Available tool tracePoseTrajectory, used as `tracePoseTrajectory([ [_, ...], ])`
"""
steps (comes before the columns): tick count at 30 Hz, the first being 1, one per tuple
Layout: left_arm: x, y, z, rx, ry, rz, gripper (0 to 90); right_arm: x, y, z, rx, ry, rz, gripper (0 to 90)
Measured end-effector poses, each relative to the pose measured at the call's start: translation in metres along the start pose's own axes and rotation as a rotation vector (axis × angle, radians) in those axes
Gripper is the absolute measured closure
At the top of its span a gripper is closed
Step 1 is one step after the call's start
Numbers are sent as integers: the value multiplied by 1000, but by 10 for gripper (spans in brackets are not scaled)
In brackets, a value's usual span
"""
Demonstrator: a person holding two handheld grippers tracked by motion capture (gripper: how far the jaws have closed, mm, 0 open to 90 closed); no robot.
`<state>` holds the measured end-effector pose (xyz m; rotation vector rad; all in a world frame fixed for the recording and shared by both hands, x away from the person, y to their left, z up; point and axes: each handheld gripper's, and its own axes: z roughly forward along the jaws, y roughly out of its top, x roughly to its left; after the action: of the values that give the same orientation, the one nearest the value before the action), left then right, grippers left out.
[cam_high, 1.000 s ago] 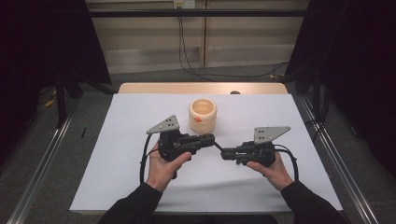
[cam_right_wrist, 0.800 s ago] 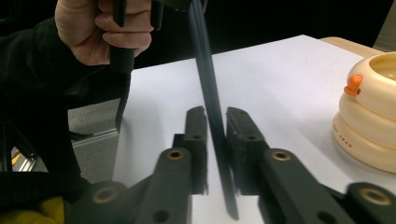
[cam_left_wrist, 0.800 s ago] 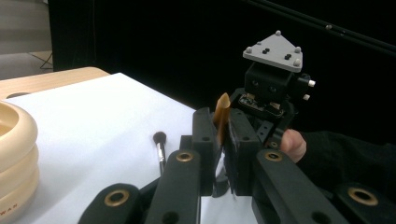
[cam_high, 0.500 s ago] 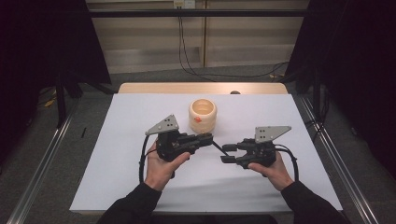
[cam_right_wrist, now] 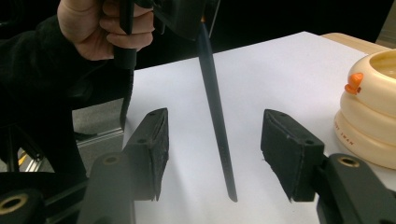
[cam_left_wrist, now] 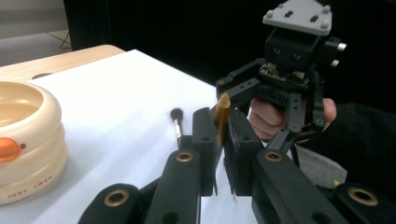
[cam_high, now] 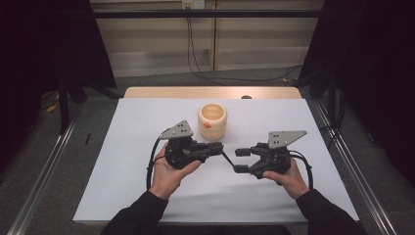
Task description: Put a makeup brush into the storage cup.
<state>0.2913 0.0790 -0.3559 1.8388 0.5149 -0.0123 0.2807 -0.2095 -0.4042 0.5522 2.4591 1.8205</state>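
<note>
Slim, perhaps wooden brush (cam_right_wrist: 215, 121), clamped claw (cam_left_wrist: 217, 140)

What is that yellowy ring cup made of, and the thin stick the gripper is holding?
The cup looks like smooth plastic: cream, glossy with soft highlights, moulded as stacked rings, with an orange knob. It could be glazed ceramic, though. The stick held in the left gripper looks dark and slim, perhaps painted wood or plastic; its brownish end in the left gripper view hints at wood.
</note>
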Motion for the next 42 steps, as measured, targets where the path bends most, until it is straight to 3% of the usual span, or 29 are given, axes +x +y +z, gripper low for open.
tracePoseTrajectory([
  [8, -3, 1, 6, 57, -3, 3, 838, -1, -1, 4, 40, 29, 16, 455],
  [22, -9, 0, 17, 148, -13, 26, 838, 4, 3, 11, 81, 60, -21, 612],
  [36, -11, -5, 26, 181, -31, 24, 838, 5, 5, 20, 130, 76, -33, 738],
  [42, -11, -5, 26, 178, -40, 25, 838, 4, 4, 21, 127, 80, -33, 791],
])
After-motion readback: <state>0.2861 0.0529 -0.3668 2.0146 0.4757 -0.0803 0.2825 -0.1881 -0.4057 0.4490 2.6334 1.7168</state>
